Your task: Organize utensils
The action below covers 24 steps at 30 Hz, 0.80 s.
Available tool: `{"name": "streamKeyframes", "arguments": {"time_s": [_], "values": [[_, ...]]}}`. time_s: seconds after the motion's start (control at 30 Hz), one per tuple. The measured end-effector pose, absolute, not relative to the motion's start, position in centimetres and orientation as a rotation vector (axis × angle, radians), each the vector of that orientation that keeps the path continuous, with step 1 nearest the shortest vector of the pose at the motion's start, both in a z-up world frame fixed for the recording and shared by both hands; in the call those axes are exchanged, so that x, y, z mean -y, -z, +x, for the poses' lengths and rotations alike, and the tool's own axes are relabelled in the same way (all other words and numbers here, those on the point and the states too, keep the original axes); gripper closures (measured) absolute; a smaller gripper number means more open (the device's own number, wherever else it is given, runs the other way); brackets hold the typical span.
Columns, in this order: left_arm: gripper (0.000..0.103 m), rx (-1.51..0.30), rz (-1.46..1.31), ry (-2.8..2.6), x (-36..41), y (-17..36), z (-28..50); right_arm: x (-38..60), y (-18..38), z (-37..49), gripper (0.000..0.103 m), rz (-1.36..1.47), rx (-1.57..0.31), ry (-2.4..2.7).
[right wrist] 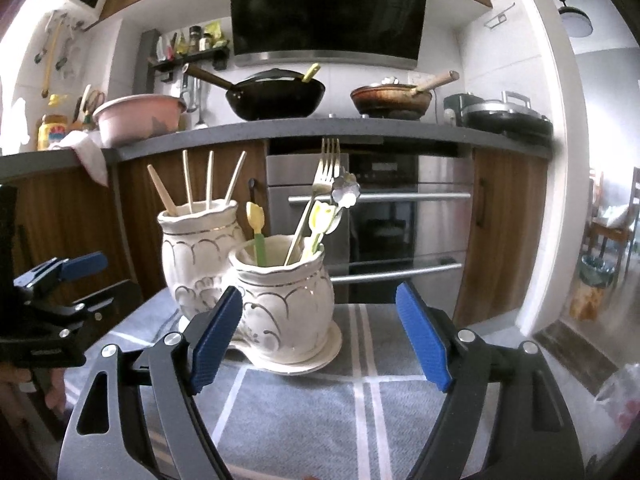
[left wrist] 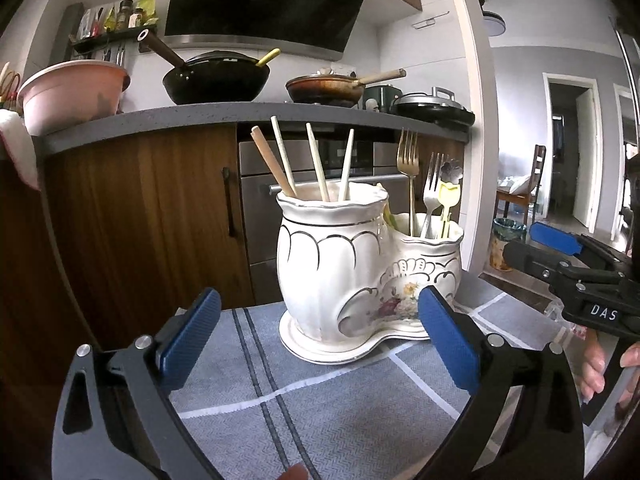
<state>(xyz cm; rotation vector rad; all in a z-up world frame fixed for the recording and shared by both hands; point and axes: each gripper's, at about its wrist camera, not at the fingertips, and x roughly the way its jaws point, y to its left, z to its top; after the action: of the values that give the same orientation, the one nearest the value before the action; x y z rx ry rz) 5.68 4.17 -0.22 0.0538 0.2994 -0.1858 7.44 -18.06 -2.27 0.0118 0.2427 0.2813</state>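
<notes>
A white two-pot ceramic utensil holder (left wrist: 352, 276) stands on a grey striped cloth (left wrist: 320, 408); it also shows in the right wrist view (right wrist: 256, 292). Its taller pot holds several chopsticks (left wrist: 316, 160). Its lower pot holds forks (left wrist: 408, 160) and yellow tulip-shaped spoons (right wrist: 256, 232). My left gripper (left wrist: 320, 344) is open and empty, just in front of the holder. My right gripper (right wrist: 320, 340) is open and empty, in front of the lower pot. The right gripper also shows at the right edge of the left wrist view (left wrist: 560, 240).
A kitchen counter (left wrist: 240, 114) behind carries a pink basin (left wrist: 72, 92), a black wok (left wrist: 216, 80) and a brown pan (left wrist: 324, 88). An oven (right wrist: 380, 220) sits under it. The cloth's edge (left wrist: 520, 292) drops off to the right.
</notes>
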Motion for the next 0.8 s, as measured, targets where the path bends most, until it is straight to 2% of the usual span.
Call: {"name": "streamKeyframes", "arguments": {"time_s": [0.8], "values": [[0.005,-0.301,0.056,0.185,-4.18,0.26,5.70,18.15,2.28,7.50,0.022,0.011,-0.245,-0.282]]}}
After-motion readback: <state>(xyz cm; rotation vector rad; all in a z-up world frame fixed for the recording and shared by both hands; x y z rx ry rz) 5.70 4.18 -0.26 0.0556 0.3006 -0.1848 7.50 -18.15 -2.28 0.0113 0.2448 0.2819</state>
